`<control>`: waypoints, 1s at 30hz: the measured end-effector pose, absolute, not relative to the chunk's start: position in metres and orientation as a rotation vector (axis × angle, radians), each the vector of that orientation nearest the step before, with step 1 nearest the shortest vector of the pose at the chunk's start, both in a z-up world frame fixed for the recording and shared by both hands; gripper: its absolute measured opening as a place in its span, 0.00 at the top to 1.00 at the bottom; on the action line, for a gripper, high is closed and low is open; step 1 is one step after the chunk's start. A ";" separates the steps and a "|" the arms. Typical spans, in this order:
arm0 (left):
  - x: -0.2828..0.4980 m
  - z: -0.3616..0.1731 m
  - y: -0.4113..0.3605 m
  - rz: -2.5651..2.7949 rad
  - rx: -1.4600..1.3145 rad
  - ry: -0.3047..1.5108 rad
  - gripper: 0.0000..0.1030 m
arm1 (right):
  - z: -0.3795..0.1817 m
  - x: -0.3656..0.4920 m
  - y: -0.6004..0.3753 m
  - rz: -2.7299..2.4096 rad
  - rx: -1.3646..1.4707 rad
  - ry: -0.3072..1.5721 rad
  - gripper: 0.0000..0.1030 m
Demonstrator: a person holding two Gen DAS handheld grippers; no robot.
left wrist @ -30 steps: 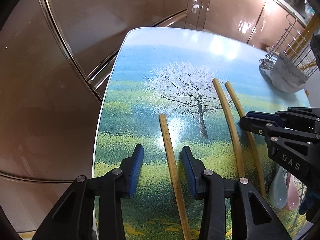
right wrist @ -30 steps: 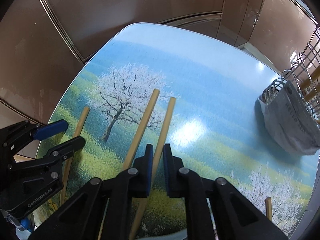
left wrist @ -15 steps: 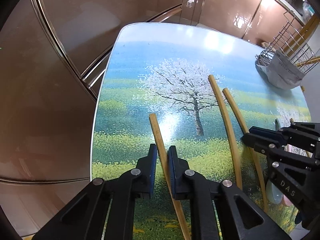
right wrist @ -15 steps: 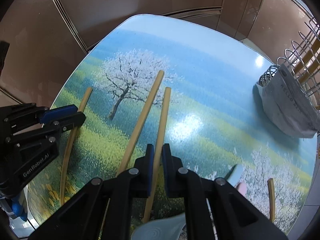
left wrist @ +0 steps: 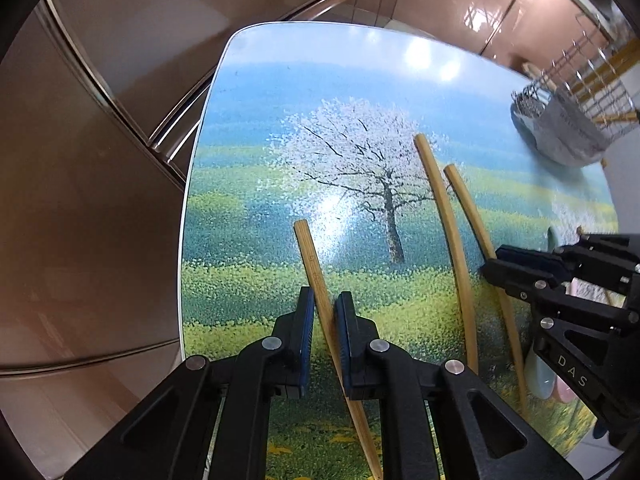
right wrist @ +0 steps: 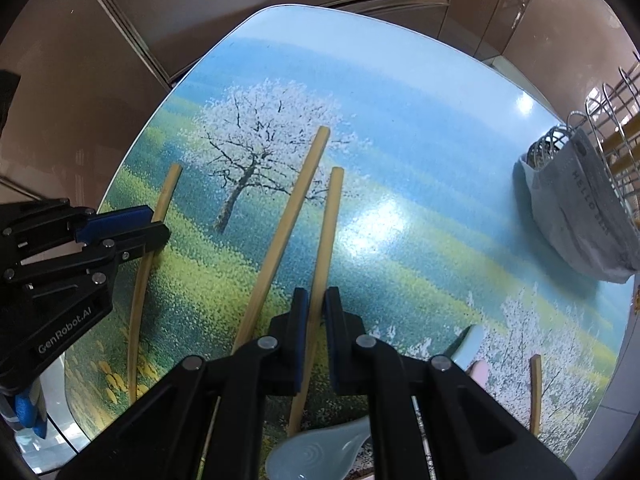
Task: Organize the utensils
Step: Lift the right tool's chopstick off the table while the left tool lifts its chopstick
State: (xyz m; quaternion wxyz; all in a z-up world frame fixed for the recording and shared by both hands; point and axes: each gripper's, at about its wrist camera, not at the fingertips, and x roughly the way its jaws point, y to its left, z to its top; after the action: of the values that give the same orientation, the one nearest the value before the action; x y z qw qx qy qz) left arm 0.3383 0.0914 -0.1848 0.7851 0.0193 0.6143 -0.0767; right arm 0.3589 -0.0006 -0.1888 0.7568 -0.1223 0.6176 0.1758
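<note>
While each clamps one chopstick, the left tongs (left wrist: 325, 312) hold the outer chopstick (left wrist: 316, 272) and the right tongs (right wrist: 314, 310) the inner chopstick (right wrist: 328, 240), a loose chopstick (right wrist: 288, 216) alongside on the bench (right wrist: 420, 120). Only the right view shows a blue spoon (right wrist: 316, 454) nearest; the wire rack (right wrist: 576, 200) stands farthest.

Home kitchen, glossy cabinets (left wrist: 120, 184), dish rack (right wrist: 616, 136)

Both the left gripper (left wrist: 325, 308) and the right gripper (right wrist: 315, 304) point steeply down, fingers pinched.
</note>
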 end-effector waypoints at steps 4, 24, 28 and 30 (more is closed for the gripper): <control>0.338 -0.183 0.086 -0.165 0.061 1.321 0.90 | -0.190 0.361 0.004 0.379 -0.275 1.342 0.92; 0.308 -0.170 0.098 -0.127 -0.068 1.158 0.94 | -0.169 0.330 -0.043 0.478 -0.022 1.173 0.94; 0.295 -0.157 0.098 -0.135 -0.097 1.129 0.94 | -0.160 0.316 -0.053 0.504 0.031 1.133 0.94; 0.289 -0.151 0.101 -0.144 -0.121 1.115 0.94 | -0.154 0.309 -0.060 0.516 0.062 1.113 0.94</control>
State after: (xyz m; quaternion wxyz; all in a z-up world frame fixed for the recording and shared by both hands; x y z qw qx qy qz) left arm 0.2886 0.1008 -0.1514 0.8443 -0.0575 0.5284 -0.0680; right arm 0.3093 -0.0603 -0.1535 0.8173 0.0289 0.5220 0.2423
